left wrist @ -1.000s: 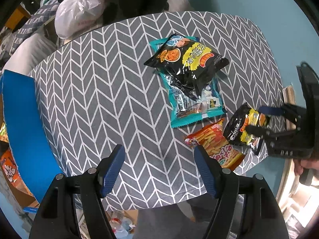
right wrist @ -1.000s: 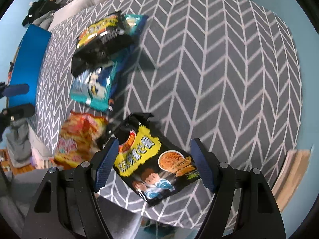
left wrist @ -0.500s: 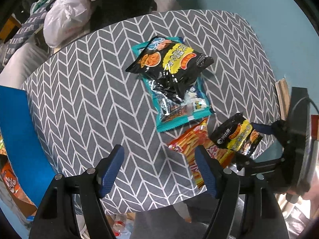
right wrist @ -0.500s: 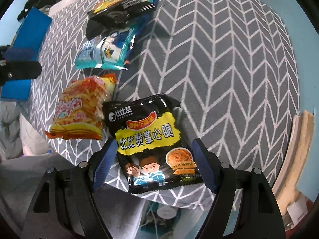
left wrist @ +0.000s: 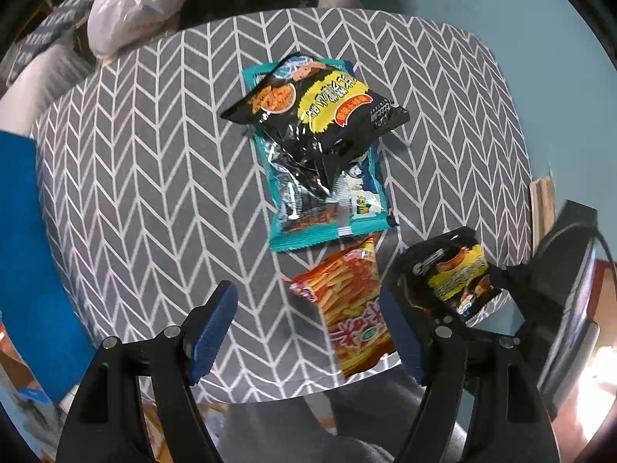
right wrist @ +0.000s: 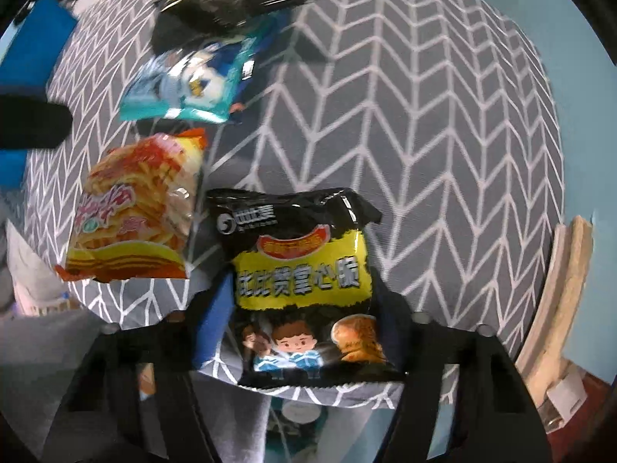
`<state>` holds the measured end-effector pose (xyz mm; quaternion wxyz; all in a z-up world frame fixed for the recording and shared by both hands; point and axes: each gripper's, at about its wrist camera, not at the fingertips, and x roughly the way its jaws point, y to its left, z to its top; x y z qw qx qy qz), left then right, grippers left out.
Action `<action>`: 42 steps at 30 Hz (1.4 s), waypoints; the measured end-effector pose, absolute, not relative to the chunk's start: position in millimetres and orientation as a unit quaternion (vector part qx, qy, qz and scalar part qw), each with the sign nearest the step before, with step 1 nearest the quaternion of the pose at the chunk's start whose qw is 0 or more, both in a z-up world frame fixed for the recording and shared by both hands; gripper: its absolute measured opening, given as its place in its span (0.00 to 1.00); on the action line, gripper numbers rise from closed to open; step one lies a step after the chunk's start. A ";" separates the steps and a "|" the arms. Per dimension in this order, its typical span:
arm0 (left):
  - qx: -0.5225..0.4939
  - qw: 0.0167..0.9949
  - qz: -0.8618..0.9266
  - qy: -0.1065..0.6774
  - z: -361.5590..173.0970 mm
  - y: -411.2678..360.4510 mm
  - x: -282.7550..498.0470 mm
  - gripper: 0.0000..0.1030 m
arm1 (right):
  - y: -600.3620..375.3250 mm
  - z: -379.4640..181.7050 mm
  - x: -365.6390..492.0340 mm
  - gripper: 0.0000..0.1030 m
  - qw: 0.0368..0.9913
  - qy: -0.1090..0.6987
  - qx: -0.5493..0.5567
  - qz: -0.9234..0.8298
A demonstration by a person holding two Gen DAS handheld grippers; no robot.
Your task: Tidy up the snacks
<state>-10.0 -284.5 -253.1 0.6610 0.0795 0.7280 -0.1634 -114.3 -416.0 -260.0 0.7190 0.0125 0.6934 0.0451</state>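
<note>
We see the black-and-yellow snack bag (right wrist: pixel 304 281) lying at the near edge of the table (right wrist: pixel 443 154), just right of the orange fries bag (right wrist: pixel 135 223). Its face carries a yellow label with dark characters, a red banner above, and two cartoon children beside a fried piece below. The right gripper (right wrist: pixel 299 328) straddles it; its jaws have just been closing, and the blue pads appear to press the bag's sides. From the left wrist we see the same bag (left wrist: pixel 457 276) between those fingers.

The left gripper (left wrist: pixel 308 332) hangs spread and empty over the near table edge, its right finger (left wrist: pixel 401 332) just beside the fries bag (left wrist: pixel 351 308).

A grey cloth with white chevrons covers the table. Farther back, a second black bag (left wrist: pixel 320 112) lies across a teal packet (left wrist: pixel 327 193). A blue panel (left wrist: pixel 27 250) stands at the left, a white plastic bag (left wrist: pixel 135 7) beyond the far edge, and the wall is pale blue.

Compared with a second ago, the right gripper has come nearer the fries bag.
</note>
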 end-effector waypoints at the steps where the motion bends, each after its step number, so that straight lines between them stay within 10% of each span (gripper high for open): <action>1: 0.075 0.660 -0.160 0.730 -255.4 -286.6 -10.3 0.76 | -423.8 -259.3 -114.2 0.58 0.720 0.693 0.024 0.038; 20: 0.052 0.608 -0.131 0.781 -325.4 -321.9 -34.7 0.79 | -512.4 -247.7 -104.8 0.58 0.734 0.671 0.108 0.009; 24: 0.073 0.603 -0.143 0.781 -335.9 -324.3 -43.5 0.47 | -518.0 -231.7 -111.0 0.58 0.737 0.667 0.105 0.017; 42: 0.111 0.683 -0.171 0.702 -267.4 -269.3 -60.5 0.43 | -493.6 -180.8 -90.2 0.57 0.759 0.645 0.077 0.045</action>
